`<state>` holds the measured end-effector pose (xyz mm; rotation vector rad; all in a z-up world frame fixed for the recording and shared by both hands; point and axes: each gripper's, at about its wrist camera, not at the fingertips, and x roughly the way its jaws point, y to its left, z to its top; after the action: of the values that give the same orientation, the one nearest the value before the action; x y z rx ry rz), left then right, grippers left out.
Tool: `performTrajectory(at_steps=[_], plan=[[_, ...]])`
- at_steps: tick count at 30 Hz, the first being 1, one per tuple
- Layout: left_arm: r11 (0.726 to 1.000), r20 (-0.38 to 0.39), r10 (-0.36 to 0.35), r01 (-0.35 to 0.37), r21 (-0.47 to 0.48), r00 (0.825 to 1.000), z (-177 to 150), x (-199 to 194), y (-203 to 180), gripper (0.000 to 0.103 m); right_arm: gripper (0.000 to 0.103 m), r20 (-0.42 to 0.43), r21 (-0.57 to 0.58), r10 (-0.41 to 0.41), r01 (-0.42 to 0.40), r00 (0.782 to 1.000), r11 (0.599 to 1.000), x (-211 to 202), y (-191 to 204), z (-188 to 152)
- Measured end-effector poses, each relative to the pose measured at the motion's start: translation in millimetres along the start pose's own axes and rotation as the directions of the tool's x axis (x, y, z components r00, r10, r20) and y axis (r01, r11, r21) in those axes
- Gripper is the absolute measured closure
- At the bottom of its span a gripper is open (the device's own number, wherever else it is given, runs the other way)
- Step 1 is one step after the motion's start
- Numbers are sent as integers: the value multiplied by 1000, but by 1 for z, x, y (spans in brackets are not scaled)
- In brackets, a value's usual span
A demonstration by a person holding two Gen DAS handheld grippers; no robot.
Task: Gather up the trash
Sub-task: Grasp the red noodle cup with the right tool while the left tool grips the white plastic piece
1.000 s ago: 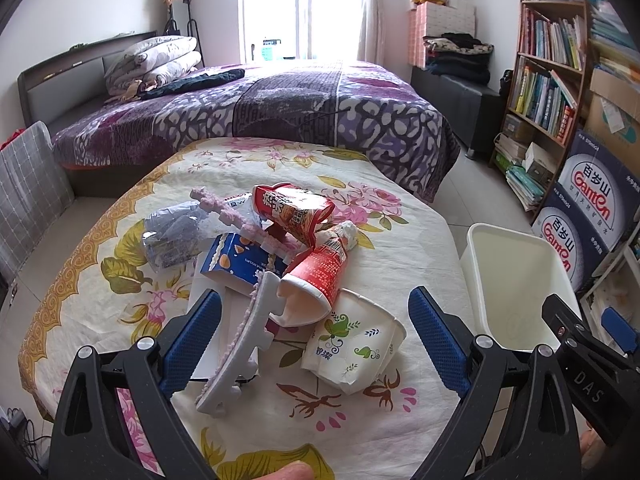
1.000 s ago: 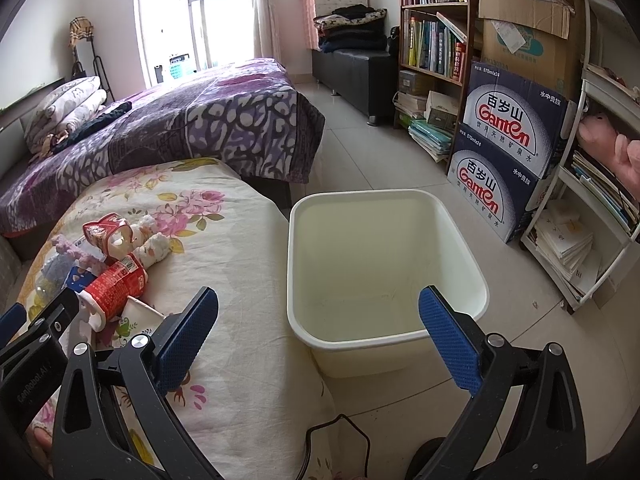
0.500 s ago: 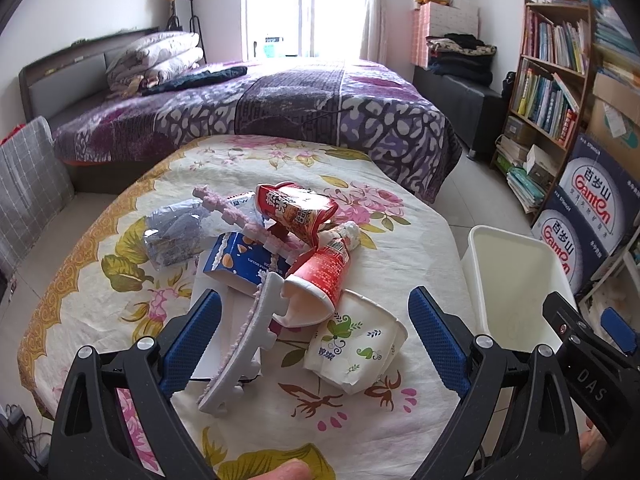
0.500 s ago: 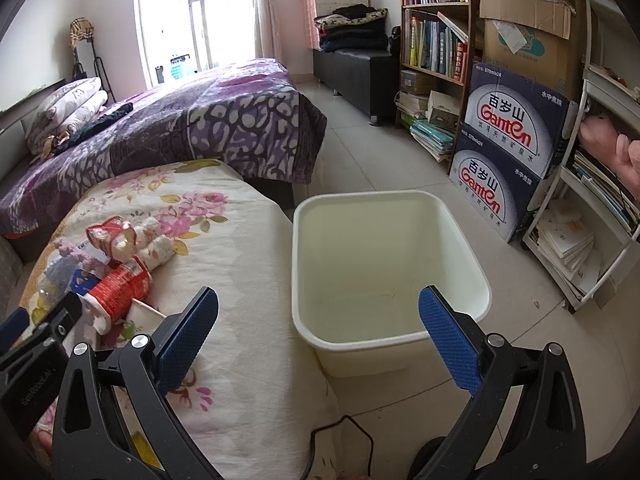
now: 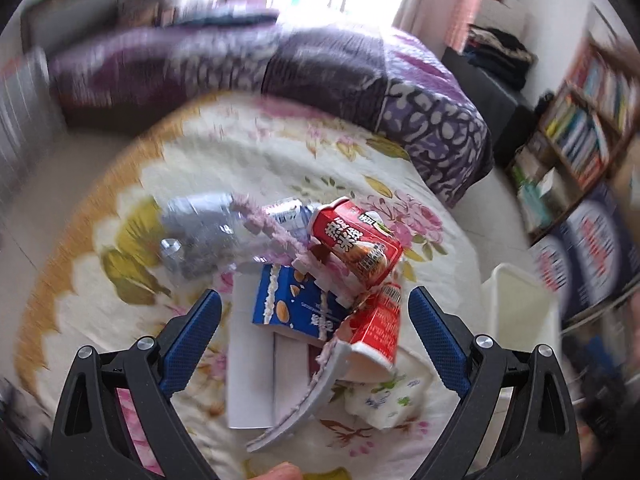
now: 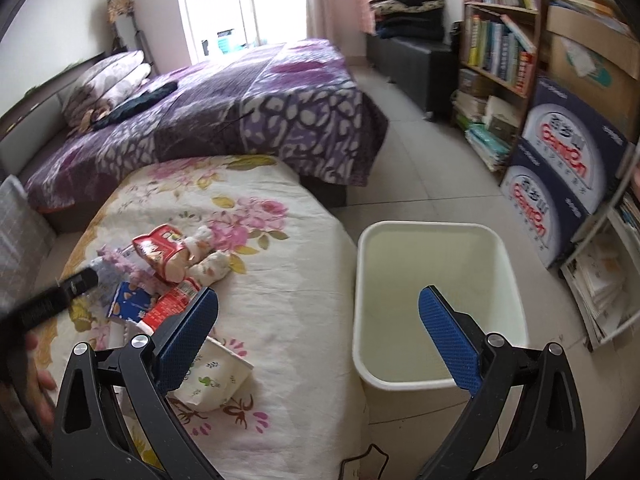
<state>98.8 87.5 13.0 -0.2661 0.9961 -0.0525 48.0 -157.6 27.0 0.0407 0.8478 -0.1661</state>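
Observation:
A heap of trash lies on the flowered tablecloth (image 5: 248, 160): a red snack carton (image 5: 356, 242), a blue box (image 5: 298, 308), a red-and-white cup (image 5: 378, 332), a white floral paper cup (image 5: 386, 402), a crumpled clear bottle (image 5: 200, 232) and a pale foam strip (image 5: 304, 400). My left gripper (image 5: 314, 320) hovers open right over the blue box and red cup, holding nothing. My right gripper (image 6: 318, 326) is open and empty, straddling the table edge and the empty white bin (image 6: 436, 300). The floral cup (image 6: 212, 376) sits by its left finger.
The bin stands on the tiled floor right of the table. Beyond are a purple-covered bed (image 6: 240, 112), a bookshelf (image 6: 504, 40) and stacked blue cartons (image 6: 560, 172). A hand (image 6: 38, 380) shows at the lower left of the right wrist view.
My left gripper has swung forward and down over the trash heap, blurring its view. My right gripper has shifted slightly left toward the table. Both stay open.

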Motion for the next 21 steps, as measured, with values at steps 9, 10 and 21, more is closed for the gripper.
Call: performTrajectory(at_steps=[9,10,21], plan=[[930,-121,-202,151,-336,972,24,54,59,20,7,-164,161,257,-231,953,960,57,-4,-10],[924,-125,-209,154,-350,970,24,59,61,21,7,-163,185,276,-245,947,952,61,-2,-10],[901,-116,-234,171,-399,965,38,98,58,52,7,-151,277,391,-341,908,899,103,36,17]])
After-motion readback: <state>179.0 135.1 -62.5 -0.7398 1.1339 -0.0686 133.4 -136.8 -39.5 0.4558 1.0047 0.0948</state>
